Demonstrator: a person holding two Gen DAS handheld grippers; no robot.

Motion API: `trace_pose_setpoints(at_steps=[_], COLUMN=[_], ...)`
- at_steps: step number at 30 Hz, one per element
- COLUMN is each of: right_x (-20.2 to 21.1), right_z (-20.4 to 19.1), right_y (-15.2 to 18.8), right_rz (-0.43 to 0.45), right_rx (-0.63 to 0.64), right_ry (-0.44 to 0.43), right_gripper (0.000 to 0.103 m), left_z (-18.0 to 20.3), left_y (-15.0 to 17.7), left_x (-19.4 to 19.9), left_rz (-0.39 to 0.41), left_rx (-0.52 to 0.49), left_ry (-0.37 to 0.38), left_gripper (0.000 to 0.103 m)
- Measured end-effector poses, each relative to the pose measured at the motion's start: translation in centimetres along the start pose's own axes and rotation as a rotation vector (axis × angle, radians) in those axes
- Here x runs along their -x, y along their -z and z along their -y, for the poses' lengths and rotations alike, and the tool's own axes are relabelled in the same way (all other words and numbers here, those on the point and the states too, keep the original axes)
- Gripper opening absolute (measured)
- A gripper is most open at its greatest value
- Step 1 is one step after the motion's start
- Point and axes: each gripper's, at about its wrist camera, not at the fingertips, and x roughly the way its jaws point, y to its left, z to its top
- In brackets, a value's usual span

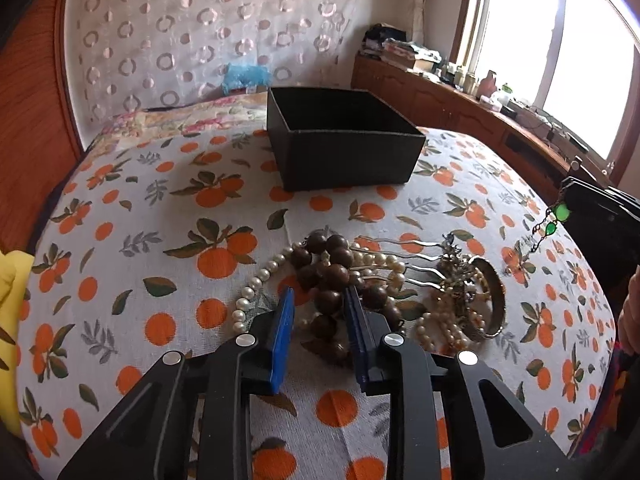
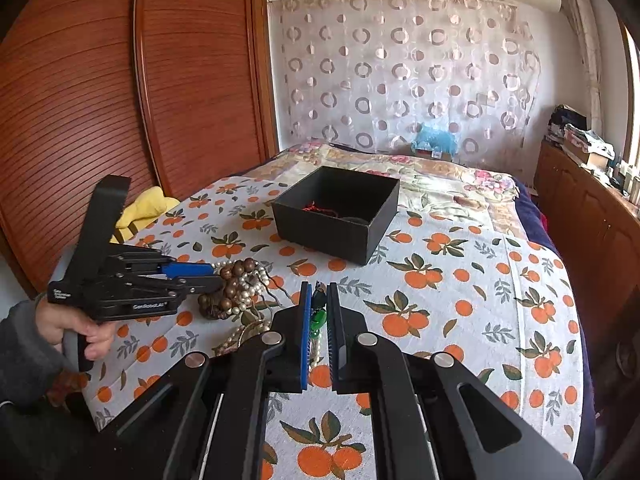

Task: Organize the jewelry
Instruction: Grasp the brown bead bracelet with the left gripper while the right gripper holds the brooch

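Observation:
A tangle of jewellery lies on the orange-print cloth (image 1: pixel 160 208): a brown wooden bead bracelet (image 1: pixel 332 276), a pearl strand (image 1: pixel 256 280), a silver hair comb (image 1: pixel 400 254) and a gold bangle (image 1: pixel 494 300). My left gripper (image 1: pixel 320 300) straddles the wooden beads; its blue pads (image 1: pixel 286 312) stand apart, with a gap on the left side. My right gripper (image 2: pixel 319 286) is shut on a green-stone chain (image 2: pixel 318 316), which dangles from it at the right edge (image 1: pixel 554 222). The black open box (image 2: pixel 328 236) sits behind the pile, with a red item inside.
A hand (image 2: pixel 80 328) in a grey sleeve holds the left gripper (image 2: pixel 200 276). A yellow cloth (image 2: pixel 148 204) lies by the wooden wardrobe (image 2: pixel 120 100). A cluttered sideboard (image 1: pixel 440 96) runs under the window on the right. A floral quilt (image 2: pixel 440 176) lies behind the box.

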Motion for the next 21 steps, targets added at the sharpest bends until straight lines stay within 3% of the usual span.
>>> trace_pose_setpoints(at_steps=[3, 21], right_x=[-0.1, 0.2], right_z=[0.1, 0.4], right_y=[0.2, -0.9], right_rz=[-0.005, 0.014], right_rx=[-0.005, -0.001], right_ry=[-0.001, -0.004], right_gripper=[0.008, 0.008], left_z=[0.0, 2.9], left_y=[-0.1, -3.8], left_x=[-0.1, 7.8], left_rz=[-0.003, 0.209], left_rx=[-0.002, -0.082], left_ry=[0.009, 0.021], left_gripper=[0.012, 0.012])
